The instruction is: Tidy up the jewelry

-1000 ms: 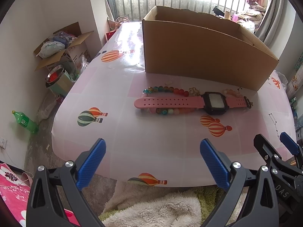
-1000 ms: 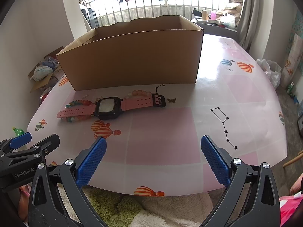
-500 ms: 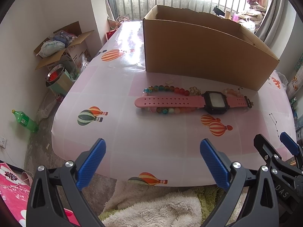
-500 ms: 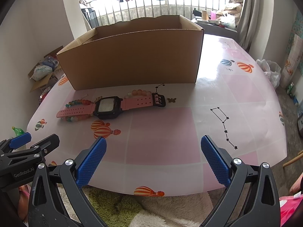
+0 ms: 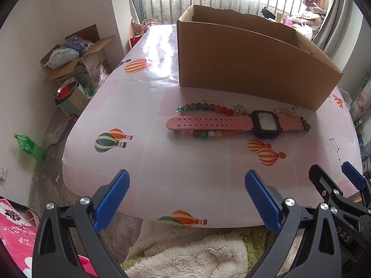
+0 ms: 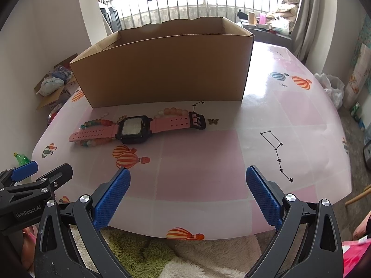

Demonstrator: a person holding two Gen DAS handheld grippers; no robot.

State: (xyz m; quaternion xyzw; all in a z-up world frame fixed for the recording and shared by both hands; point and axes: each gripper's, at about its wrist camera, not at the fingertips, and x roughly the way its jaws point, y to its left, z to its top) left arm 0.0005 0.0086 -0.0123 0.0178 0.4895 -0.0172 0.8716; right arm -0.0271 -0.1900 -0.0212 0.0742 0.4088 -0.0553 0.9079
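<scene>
A pink watch (image 5: pixel 234 123) (image 6: pixel 136 127) with a black face lies flat on the table, in front of an open cardboard box (image 5: pixel 250 67) (image 6: pixel 167 69). A multicoloured bead bracelet (image 5: pixel 204 106) (image 6: pixel 97 123) lies under its long strap, a peach bead bracelet (image 5: pixel 284 112) (image 6: pixel 172 111) behind its short strap. A small butterfly charm (image 6: pixel 212 121) lies right of the buckle. My left gripper (image 5: pixel 186 186) is open and empty over the table's near edge. My right gripper (image 6: pixel 187 185) is open and empty too, to the right of the left one.
The table (image 5: pixel 143 162) has a pink balloon-print cover. A small white piece (image 5: pixel 208 99) lies near the box. On the floor left are a box of clutter (image 5: pixel 76 53), a metal bowl (image 5: pixel 67 90) and a green bottle (image 5: pixel 29 144). A fluffy rug (image 6: pixel 174 254) lies below.
</scene>
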